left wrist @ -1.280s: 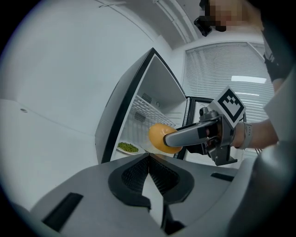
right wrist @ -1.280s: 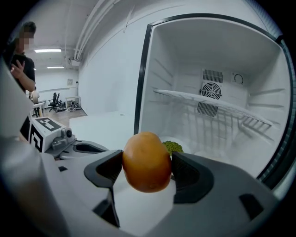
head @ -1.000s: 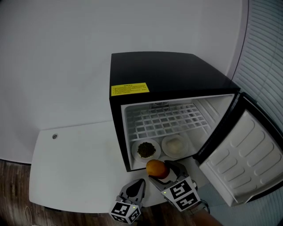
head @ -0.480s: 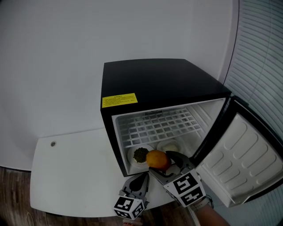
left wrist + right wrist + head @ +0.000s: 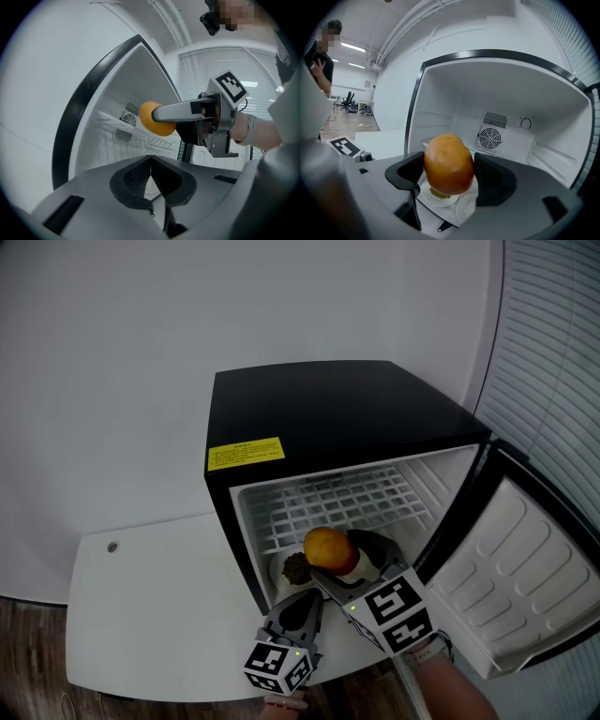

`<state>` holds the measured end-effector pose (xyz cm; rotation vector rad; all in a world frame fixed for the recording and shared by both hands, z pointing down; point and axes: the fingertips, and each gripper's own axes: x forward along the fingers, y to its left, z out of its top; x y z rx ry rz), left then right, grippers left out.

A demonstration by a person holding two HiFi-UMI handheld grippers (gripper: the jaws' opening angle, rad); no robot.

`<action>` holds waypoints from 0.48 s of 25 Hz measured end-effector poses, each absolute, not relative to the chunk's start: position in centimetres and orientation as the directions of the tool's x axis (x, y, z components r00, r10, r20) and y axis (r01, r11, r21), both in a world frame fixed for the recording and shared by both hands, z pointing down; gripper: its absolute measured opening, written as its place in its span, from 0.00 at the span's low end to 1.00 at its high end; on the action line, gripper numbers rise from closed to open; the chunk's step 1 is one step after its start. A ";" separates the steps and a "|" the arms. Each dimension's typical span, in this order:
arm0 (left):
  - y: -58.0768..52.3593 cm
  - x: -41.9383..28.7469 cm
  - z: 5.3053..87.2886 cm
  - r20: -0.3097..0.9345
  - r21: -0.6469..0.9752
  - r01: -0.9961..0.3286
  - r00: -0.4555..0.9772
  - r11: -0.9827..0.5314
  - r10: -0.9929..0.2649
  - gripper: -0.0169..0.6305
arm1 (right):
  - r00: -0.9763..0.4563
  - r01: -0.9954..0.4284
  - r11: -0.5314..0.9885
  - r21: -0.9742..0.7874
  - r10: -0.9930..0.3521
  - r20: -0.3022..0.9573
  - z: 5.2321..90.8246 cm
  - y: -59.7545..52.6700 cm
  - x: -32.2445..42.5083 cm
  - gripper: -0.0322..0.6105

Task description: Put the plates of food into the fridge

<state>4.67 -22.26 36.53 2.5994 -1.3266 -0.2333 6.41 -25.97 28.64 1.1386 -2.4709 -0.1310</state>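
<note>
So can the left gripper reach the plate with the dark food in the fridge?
Probably yes. The fridge door is open and the left gripper sits just in front of the plate, nothing between. Its jaws are shut, though, and the right gripper holding the orange fruit crowds close beside.

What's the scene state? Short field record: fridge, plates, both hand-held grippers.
fridge: black mini fridge, door open
plates: white plate of dark food and second white plate, side by side on the fridge floor
right hand-held gripper: shut on round orange fruit, at the fridge opening above the plates
left hand-held gripper: shut, empty
</note>
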 end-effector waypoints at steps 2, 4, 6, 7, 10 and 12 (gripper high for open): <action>-22.7 4.9 36.3 -0.050 0.261 -0.776 0.583 -0.574 -0.811 0.04 | -0.582 -0.704 0.661 0.259 -0.746 0.322 28.2 -26.9 6.1 0.58; -23.0 5.1 36.0 -0.056 0.260 -0.774 0.585 -0.578 -0.809 0.04 | -0.585 -0.701 0.662 0.264 -0.746 0.319 27.9 -27.7 5.6 0.58; -23.4 5.3 35.7 -0.059 0.259 -0.772 0.587 -0.581 -0.807 0.04 | -0.586 -0.697 0.665 0.267 -0.744 0.321 27.8 -28.7 5.1 0.58; -23.6 5.4 35.6 -0.060 0.258 -0.771 0.588 -0.582 -0.806 0.04 | -0.587 -0.695 0.667 0.268 -0.742 0.323 27.8 -29.1 4.8 0.58; -24.2 5.5 35.4 -0.065 0.257 -0.768 0.592 -0.587 -0.803 0.04 | -0.589 -0.688 0.671 0.277 -0.739 0.327 27.6 -30.4 4.1 0.58; -24.4 5.4 35.4 -0.066 0.257 -0.767 0.593 -0.588 -0.802 0.04 | -0.588 -0.683 0.671 0.289 -0.740 0.327 27.5 -31.2 3.5 0.58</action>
